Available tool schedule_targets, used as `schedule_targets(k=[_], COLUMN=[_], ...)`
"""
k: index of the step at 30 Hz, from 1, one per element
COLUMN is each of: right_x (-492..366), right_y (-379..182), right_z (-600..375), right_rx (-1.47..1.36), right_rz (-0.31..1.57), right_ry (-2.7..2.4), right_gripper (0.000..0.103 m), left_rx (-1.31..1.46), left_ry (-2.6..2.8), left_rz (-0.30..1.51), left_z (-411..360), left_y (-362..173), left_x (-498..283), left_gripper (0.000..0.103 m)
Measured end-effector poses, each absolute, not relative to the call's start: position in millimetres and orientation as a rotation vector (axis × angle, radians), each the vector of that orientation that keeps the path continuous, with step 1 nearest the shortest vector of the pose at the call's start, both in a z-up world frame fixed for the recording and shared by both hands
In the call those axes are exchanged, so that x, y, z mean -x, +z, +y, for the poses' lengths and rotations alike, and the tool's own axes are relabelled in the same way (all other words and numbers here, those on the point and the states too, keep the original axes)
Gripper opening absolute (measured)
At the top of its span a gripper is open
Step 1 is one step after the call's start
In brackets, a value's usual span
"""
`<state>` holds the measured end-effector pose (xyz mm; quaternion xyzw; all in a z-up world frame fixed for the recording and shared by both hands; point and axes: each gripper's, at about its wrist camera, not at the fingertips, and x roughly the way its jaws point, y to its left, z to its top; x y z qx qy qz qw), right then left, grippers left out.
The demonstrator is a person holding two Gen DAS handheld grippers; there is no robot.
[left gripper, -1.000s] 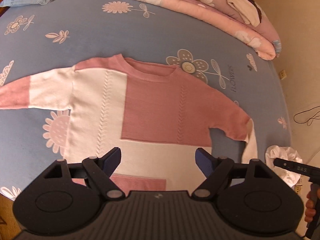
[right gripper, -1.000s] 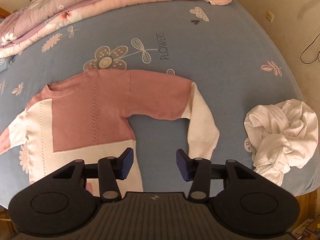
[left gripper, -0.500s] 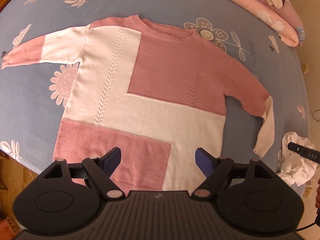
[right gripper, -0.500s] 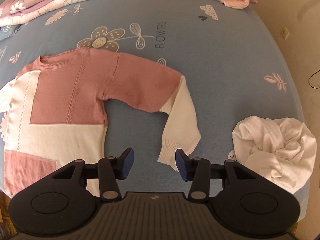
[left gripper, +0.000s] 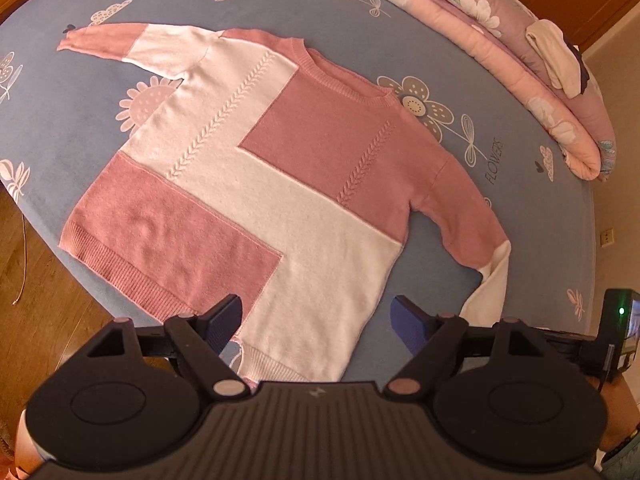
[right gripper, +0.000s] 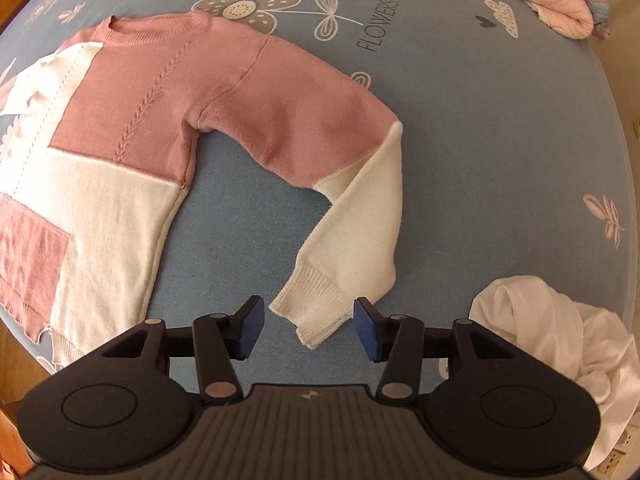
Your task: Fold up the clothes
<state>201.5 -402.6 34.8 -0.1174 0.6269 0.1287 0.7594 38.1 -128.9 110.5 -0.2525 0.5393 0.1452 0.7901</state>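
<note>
A pink and white sweater [left gripper: 256,184] is lying flat, front up, on a blue flowered bed [left gripper: 80,128]; its collar is pointing toward 1 o'clock in the left wrist view and its hem is running along the near edge of the bed, from 9 o'clock down to 6 o'clock; one sleeve is stretching out toward 10 o'clock, the other is bending down at 4 o'clock.

The left claw [left gripper: 318,320] is hovering over the white corner of the hem; its jaws are standing wide apart with nothing pinched; the knit is showing between them, though whether a pad is touching it is hard to tell.

The right claw [right gripper: 308,330] is pointing down at the white cuff [right gripper: 316,308] of the bent sleeve; its jaws are opening, and the cuff is lying between them without either blue pad pressing on it; the cuff is just beside the pad on the right.

In the right wrist view the sleeve is running pink from the shoulder to the elbow at 2 o'clock, then turning white and dropping toward 6 o'clock; a crumpled white garment [right gripper: 560,344] is sitting on the bed at 4 o'clock, apart from the cuff.

A rolled pink and purple quilt [left gripper: 500,40] is lying along the far side of the bed at 1 o'clock in the left wrist view; a pale folded cloth [left gripper: 556,58] is resting on top of it; wooden floor [left gripper: 40,280] is showing at 8 o'clock.
</note>
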Motion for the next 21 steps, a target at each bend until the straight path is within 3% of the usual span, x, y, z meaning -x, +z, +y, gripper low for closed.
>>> schedule_targets(k=[10, 16, 21], right_x=[-219, -210, -210], right_y=[143, 111, 66], right_z=[-320, -296, -302], right_rx=[0.391, 0.749, 0.836], right_rz=[1.136, 1.198, 1.212], right_ry=[0.599, 0.789, 0.929], right_gripper=[0.060, 0.060, 0.057], left_rx=[0.574, 0.698, 0.703], left_ry=[0.452, 0.473, 0.501], left_rz=[1.067, 1.022, 0.986], left_z=[-137, -135, -144], left_y=[125, 92, 40], left_x=[52, 91, 84], left_gripper=[0.081, 0.083, 0.083])
